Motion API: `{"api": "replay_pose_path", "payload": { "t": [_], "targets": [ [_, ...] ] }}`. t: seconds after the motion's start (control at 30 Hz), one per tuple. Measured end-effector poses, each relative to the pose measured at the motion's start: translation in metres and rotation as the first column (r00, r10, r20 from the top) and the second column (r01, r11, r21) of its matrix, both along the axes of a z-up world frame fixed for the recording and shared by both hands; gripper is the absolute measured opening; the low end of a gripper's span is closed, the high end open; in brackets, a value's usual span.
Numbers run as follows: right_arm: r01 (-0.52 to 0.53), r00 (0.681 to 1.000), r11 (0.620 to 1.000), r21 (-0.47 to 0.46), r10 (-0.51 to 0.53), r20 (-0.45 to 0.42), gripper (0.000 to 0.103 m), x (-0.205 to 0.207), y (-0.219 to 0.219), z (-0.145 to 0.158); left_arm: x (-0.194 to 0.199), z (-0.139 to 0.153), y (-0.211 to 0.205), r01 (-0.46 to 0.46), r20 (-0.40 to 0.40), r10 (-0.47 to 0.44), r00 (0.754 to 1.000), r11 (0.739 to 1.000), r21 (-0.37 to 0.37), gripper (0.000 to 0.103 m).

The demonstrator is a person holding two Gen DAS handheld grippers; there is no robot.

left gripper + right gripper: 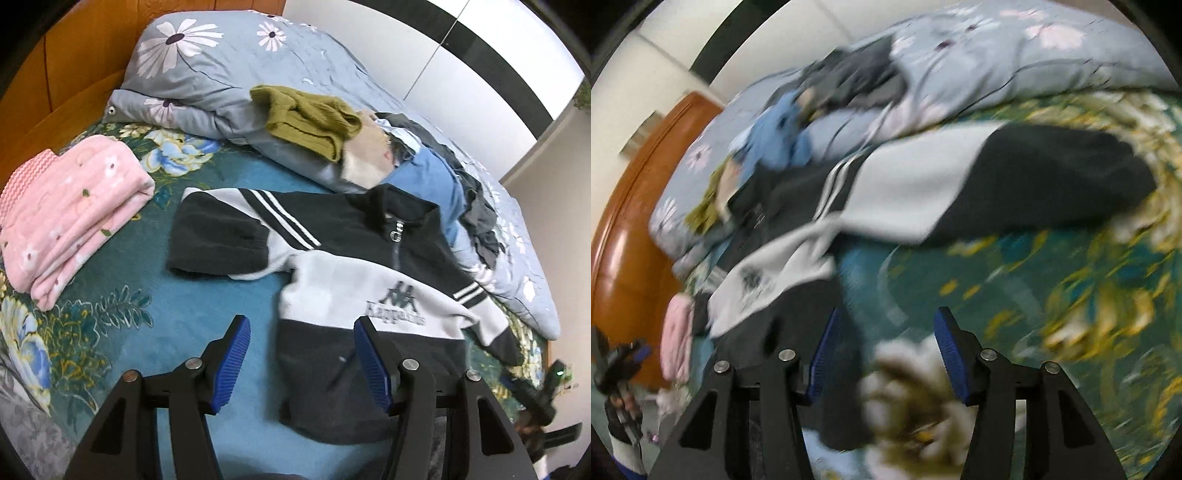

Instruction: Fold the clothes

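Note:
A black and white zip-up jacket (354, 280) lies spread on the teal floral bedsheet (177, 317), one sleeve folded across at the left. My left gripper (301, 365) is open and empty over the jacket's lower left hem. In the blurred right wrist view the same jacket (916, 192) lies with its right sleeve stretched out. My right gripper (884, 354) is open and empty above the sheet beside the jacket's hem. The right gripper also shows at the far right in the left wrist view (546, 398).
A folded pink garment (74, 214) lies at the left. A grey floral quilt (229, 74) lies behind, with an olive knit (310, 114) and a heap of blue and grey clothes (443, 173) on it. A wooden headboard (55, 66) stands at the left.

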State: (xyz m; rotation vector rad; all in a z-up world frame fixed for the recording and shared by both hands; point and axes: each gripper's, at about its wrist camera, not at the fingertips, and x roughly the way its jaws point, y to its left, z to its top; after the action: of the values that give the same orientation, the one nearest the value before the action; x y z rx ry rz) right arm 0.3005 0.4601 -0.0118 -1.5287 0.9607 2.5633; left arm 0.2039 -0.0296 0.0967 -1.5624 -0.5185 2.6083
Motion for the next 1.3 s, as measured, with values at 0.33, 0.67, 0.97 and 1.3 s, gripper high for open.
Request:
{"api": "replay_pose_path", "payload": {
  "t": [0.33,0.67,0.97,1.3],
  "targets": [
    [-0.034,0.999,0.996,-0.086,0.036,0.026,0.066,0.016,-0.037,-0.018,0.051,0.041,0.03,0.008,-0.046,-0.008,0.999,1.0,0.003,0.064],
    [-0.046,0.996,0.996,-0.073,0.051,0.078,0.066,0.018,-0.04,-0.027,0.101,0.08,0.005,-0.031,-0.11,0.026,0.994,0.999,-0.043,0.065],
    [-0.113,0.99,0.991,-0.074,0.119,0.074,0.066,0.009,-0.032,-0.028,0.09,0.105,-0.019,-0.057,-0.121,0.045,0.992,0.994,-0.092,0.069],
    [-0.095,0.994,0.979,-0.182,0.105,0.043,0.066,0.007,-0.038,-0.043,0.034,-0.001,0.021,0.025,0.073,-0.023,0.997,0.999,-0.029,0.073]
  ]
}}
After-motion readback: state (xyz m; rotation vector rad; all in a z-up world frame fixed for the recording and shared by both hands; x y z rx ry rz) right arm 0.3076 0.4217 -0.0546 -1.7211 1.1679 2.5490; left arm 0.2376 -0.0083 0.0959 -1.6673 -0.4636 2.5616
